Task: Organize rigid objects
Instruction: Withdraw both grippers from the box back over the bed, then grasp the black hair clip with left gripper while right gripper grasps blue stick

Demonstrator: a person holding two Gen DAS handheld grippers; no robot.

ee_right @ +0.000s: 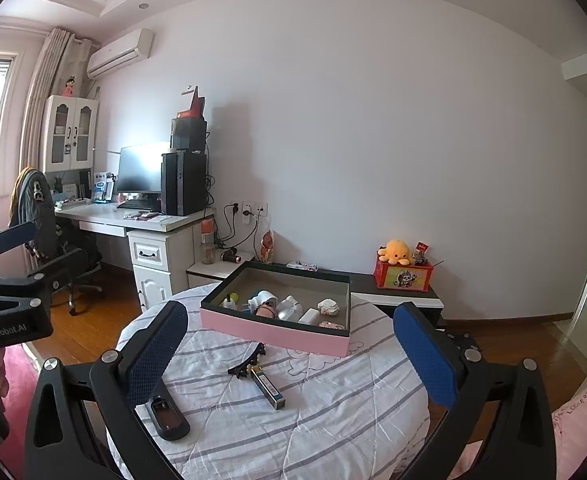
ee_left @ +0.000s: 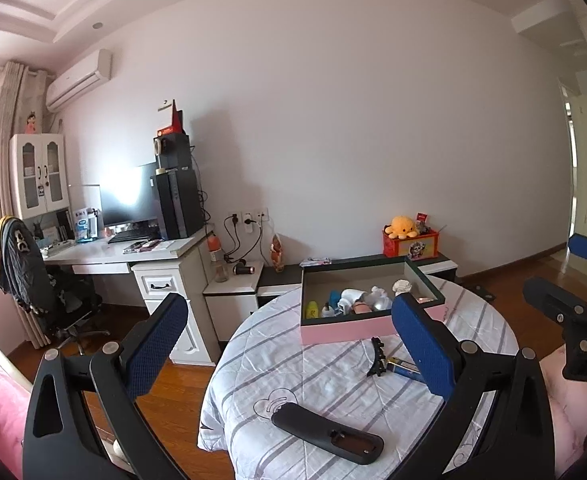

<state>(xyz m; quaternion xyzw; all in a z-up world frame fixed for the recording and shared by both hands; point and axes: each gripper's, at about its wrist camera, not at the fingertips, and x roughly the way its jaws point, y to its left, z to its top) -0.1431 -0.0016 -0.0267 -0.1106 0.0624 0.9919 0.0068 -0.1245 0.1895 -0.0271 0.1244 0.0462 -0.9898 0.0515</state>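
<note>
**Hovering between picks, both grippers empty**

Holding both grippers back from the round surface (ee_right: 333,420), you have nothing in either one. Your left gripper (ee_left: 289,340) stands wide, jaws well apart with only air between them; your right gripper (ee_right: 289,344) is spread just as wide and empty too.

The box (ee_right: 277,328) sits at the far side of the surface and already carries a row of small items along its near wall. Three things lie loose on the cloth: the remote (ee_left: 327,432) nearest you on the left, the clip (ee_right: 249,362) just before the box, and the tube (ee_right: 269,388) touching the clip.

You look to be between placements, choosing the next piece. The remote is long, so bring the left gripper down across its narrow width. The clip and tube overlap; take the tube from its free end with the right gripper, or you may drag the clip along.
</note>
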